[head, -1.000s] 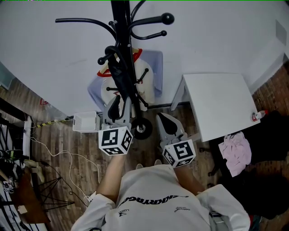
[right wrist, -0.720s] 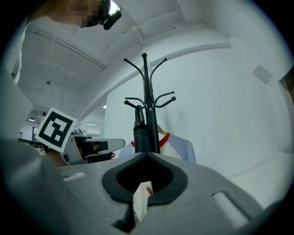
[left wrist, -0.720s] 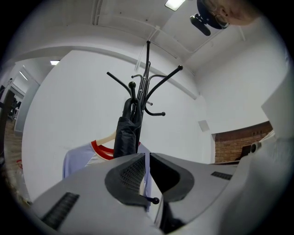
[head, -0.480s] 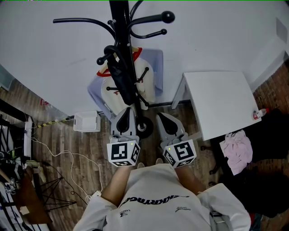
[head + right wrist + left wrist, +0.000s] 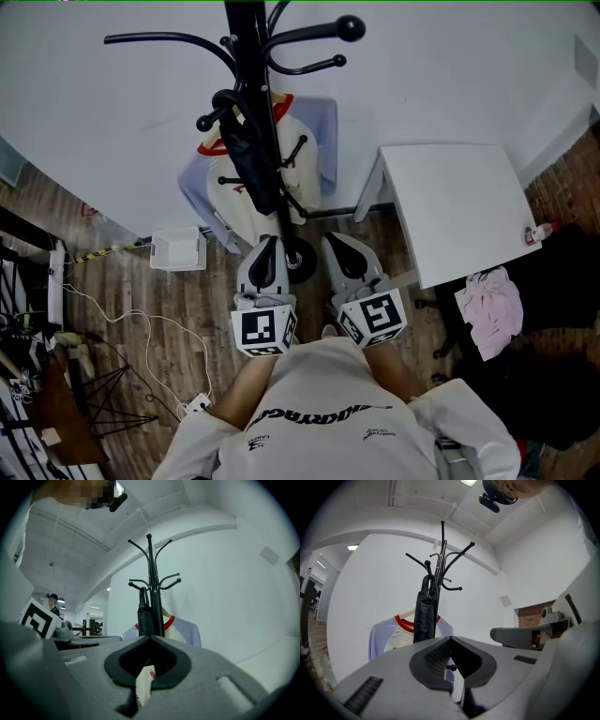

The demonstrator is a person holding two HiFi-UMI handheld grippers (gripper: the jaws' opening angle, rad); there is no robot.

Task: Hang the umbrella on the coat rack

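Observation:
The black folded umbrella point(image 5: 249, 167) hangs by its handle from a low hook of the black coat rack point(image 5: 247, 56). My left gripper point(image 5: 269, 244) is shut and empty, held level just short of the umbrella's lower end. My right gripper point(image 5: 336, 242) is beside it, also shut with nothing in it. In the left gripper view the umbrella point(image 5: 424, 616) hangs against the coat rack point(image 5: 441, 559) beyond the closed left gripper point(image 5: 450, 638). The right gripper view shows the umbrella point(image 5: 145, 616) on the coat rack point(image 5: 150, 569) past the closed right gripper point(image 5: 150, 637).
A white and lilac shirt point(image 5: 309, 141) hangs on a hanger behind the rack. A white table point(image 5: 459, 206) stands to the right, with pink cloth point(image 5: 487, 314) past its near corner. A white box point(image 5: 178, 251) and loose cables point(image 5: 141, 323) lie on the wooden floor at left.
My left gripper let go of the umbrella, drew back toward the person and lower, and its jaws closed empty. The umbrella stays hanging on the rack. The right gripper has not moved.

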